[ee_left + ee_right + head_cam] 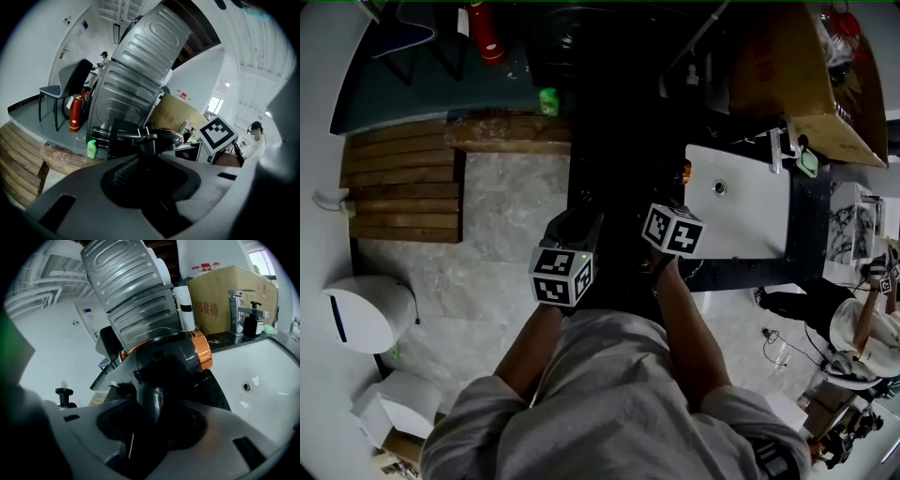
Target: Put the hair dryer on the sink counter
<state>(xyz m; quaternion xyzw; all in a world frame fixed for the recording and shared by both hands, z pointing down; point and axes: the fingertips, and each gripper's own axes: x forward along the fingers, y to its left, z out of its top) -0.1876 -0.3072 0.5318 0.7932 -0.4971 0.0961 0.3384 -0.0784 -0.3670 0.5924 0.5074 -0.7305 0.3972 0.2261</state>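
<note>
Hair dryer (187,350), dark with a copper band, is held up in the air beside the edge of the white sink (267,371), not resting on the dark tabletop (222,339). Right gripper (155,404) is clamped on its handle; left gripper (146,161) is closed on a dark part running up to the dryer body. Plug (63,397) hangs off to one side.

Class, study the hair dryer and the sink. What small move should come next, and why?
Probably a short lowering move onto the dark counter beside the white basin. The right gripper holds the hair dryer right at the basin's edge, and it does not appear to rest on anything yet. Setting it on the counter, not in the basin, seems best.
</note>
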